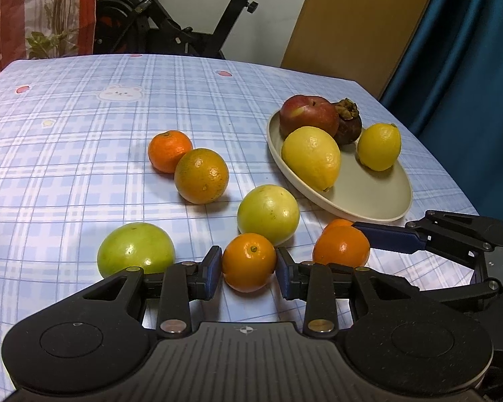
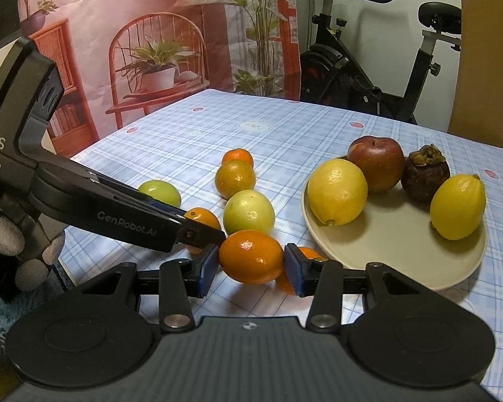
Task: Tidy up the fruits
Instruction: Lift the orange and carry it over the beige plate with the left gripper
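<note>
Item: my left gripper and right gripper each clench an orange; hazard: side-by-side lifts collide, spilling fruit.

White letters on the side of the left gripper say "GenRobot.AI". They run along its long black finger arm, seen from the right wrist camera. Higher up on the same tool, on its black body at the left edge of that view, there are more white letters. The edge cuts them off, so only bits can be read: big letters "AS" with part of a letter before them, and under them small lines that end in "ta", "quisition" and "stem". The blue checked tablecloth has a small bear face and little red shapes printed on it, but no words.
</note>
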The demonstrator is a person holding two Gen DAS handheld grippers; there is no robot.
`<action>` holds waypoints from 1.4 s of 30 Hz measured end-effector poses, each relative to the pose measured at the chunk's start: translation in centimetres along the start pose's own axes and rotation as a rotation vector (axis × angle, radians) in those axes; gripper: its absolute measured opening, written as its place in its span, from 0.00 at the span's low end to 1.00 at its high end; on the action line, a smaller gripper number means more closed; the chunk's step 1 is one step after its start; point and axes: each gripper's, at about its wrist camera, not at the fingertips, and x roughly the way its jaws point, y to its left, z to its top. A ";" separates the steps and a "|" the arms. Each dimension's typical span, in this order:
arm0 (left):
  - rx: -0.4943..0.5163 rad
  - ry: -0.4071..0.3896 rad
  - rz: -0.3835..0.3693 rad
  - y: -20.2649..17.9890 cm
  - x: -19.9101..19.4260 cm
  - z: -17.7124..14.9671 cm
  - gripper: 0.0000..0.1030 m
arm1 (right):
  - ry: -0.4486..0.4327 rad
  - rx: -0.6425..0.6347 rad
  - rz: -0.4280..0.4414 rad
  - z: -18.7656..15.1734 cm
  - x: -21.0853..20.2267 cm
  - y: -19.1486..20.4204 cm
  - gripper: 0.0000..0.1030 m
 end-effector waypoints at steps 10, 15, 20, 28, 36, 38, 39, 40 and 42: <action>0.014 -0.026 0.014 -0.5 -0.8 -0.1 0.35 | -0.010 0.000 -0.002 0.1 -0.3 0.0 0.45; 0.019 -0.044 0.020 -0.7 -1.3 -0.2 0.35 | -0.015 0.004 -0.003 0.1 -0.5 -0.1 0.45; 0.037 -0.085 0.033 -1.1 -2.2 0.2 0.35 | -0.034 0.015 -0.009 0.3 -1.0 -0.4 0.45; 0.101 -0.127 0.017 -2.5 -3.4 2.6 0.35 | -0.075 0.018 -0.037 1.4 -2.0 -1.8 0.45; 0.199 -0.154 0.002 -5.9 -1.3 6.4 0.35 | -0.065 -0.017 -0.124 2.5 -1.6 -5.6 0.45; 0.219 -0.146 -0.009 -6.7 -0.3 7.1 0.35 | -0.057 -0.021 -0.149 2.5 -1.3 -6.6 0.45; 0.223 -0.142 -0.017 -7.2 0.3 7.6 0.35 | -0.052 -0.021 -0.159 2.5 -1.1 -7.0 0.45; 0.229 -0.135 -0.024 -7.7 0.9 8.0 0.35 | -0.049 -0.017 -0.168 2.4 -0.9 -7.6 0.45; 0.248 -0.123 -0.032 -8.6 2.1 8.6 0.35 | -0.043 -0.008 -0.174 2.3 -0.5 -8.4 0.45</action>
